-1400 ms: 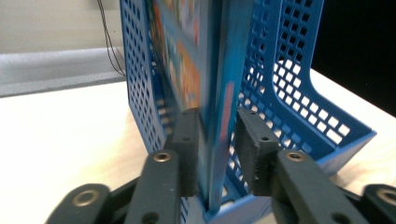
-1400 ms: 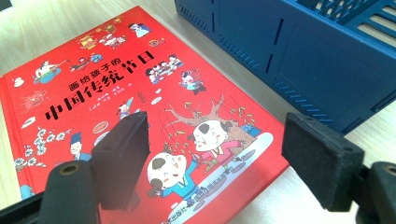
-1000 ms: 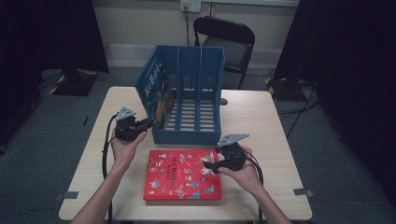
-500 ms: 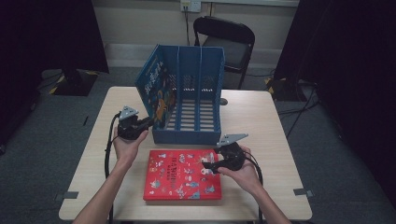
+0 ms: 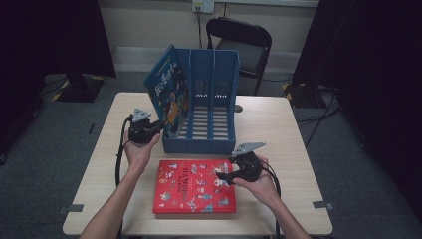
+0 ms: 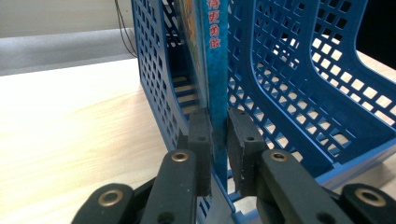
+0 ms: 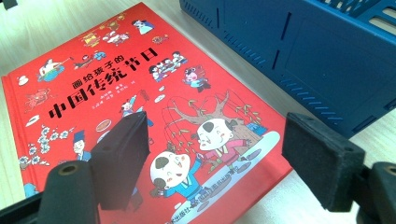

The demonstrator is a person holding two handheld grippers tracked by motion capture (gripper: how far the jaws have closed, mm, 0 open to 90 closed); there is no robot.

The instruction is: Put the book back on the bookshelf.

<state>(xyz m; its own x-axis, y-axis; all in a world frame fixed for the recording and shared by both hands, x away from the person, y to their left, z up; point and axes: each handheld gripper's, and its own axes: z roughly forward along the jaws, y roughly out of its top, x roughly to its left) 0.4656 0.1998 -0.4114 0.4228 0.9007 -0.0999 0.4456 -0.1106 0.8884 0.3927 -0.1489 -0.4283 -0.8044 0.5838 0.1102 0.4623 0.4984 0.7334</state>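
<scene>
While a blue book (image 5: 168,94) stands tilted in the leftmost slot of a blue rack (image 5: 214,99) at the counter's (image 5: 278,129) far middle, the left tongs (image 6: 219,140) pinch its spine. Near the front edge, the right tongs (image 7: 215,154) gape wide above a flat red book (image 5: 194,186), holding nothing.
</scene>
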